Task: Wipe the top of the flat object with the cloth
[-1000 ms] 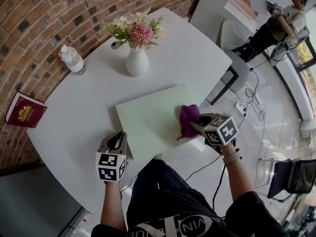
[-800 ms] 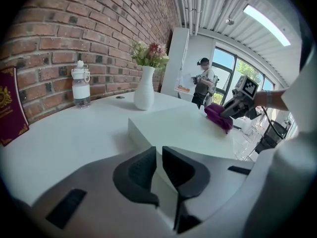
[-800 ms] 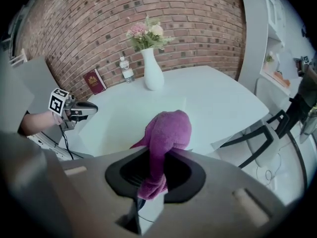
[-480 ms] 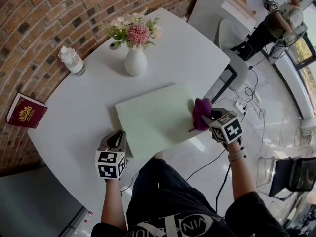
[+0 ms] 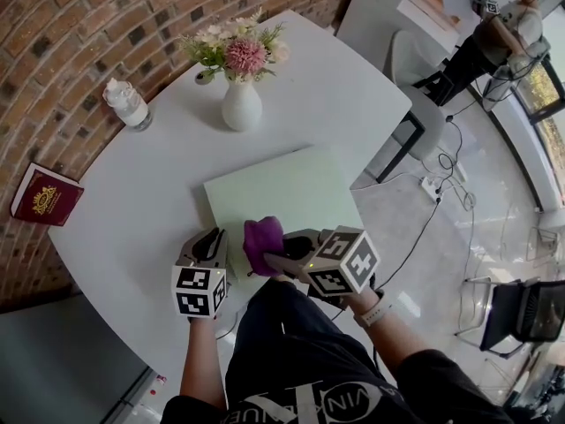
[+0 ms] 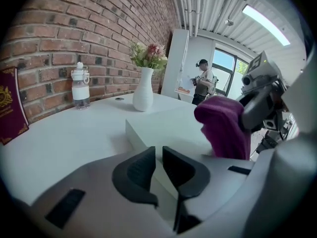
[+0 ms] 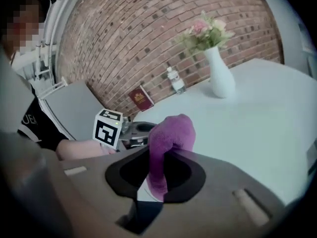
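Observation:
A pale green flat board (image 5: 287, 193) lies on the white round table (image 5: 132, 184). My right gripper (image 5: 275, 256) is shut on a purple cloth (image 5: 262, 241), which bulges up from between the jaws in the right gripper view (image 7: 171, 140). The cloth sits at the board's near left corner, close to the table's front edge. My left gripper (image 5: 207, 244) rests on the table just left of it, jaws shut with nothing between them (image 6: 158, 152). In the left gripper view the cloth (image 6: 225, 125) hangs over the board's (image 6: 168, 125) near edge.
A white vase of flowers (image 5: 242, 102) stands behind the board. A small clear bottle (image 5: 129, 105) and a dark red booklet (image 5: 44, 195) lie at the table's left by the brick wall. A person (image 5: 494, 34) stands far off at the upper right; cables lie on the floor.
My right gripper has carried the purple cloth from the board's right edge across to its near left corner, beside the left gripper. The left gripper has stayed put.

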`<state>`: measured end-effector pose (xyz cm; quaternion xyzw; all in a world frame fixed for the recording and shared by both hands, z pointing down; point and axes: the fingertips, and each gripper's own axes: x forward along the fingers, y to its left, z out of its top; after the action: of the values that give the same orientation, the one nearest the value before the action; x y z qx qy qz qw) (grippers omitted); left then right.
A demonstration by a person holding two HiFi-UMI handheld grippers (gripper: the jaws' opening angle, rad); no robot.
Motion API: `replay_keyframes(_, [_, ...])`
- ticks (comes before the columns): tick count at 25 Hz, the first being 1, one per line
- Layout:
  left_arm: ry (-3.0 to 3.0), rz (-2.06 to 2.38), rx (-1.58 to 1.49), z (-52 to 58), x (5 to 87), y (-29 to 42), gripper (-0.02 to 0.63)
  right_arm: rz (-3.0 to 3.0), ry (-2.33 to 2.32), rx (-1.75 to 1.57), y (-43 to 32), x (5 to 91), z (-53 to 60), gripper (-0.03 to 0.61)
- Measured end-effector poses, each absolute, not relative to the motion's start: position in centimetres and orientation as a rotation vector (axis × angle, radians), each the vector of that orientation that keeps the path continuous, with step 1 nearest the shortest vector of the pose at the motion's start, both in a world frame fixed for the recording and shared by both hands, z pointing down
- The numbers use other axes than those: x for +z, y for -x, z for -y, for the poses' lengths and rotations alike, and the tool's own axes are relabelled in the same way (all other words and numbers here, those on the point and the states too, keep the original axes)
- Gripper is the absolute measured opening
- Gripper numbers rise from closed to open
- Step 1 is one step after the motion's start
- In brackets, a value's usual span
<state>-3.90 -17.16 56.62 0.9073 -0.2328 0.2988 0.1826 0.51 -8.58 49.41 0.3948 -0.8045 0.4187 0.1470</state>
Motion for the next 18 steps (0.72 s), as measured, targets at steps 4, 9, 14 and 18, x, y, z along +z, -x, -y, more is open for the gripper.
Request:
replay_keyframes(4, [-2.545,0.657,0.832,17.3,56.7,3.9,0.040,2.304,-0.999,1.222,4.5,51.7,7.9,0.058])
replay_keyframes(9, [-2.560,0.671,0.862,17.2,56.8,3.9,0.040,2.167,-0.981,0.974,4.2,54.0,7.3,0.058])
replay_keyframes(14, [-2.572,0.686,0.888,17.2,56.9,3.9,0.040,2.077,-1.084,0.996,-1.8,54.5,6.0,0.058])
replay_keyframes(18, [-2.569,0.673,0.881,17.2,56.9,3.8,0.040,1.988,-1.194,1.038,-7.1,54.6,4.3,0.058])
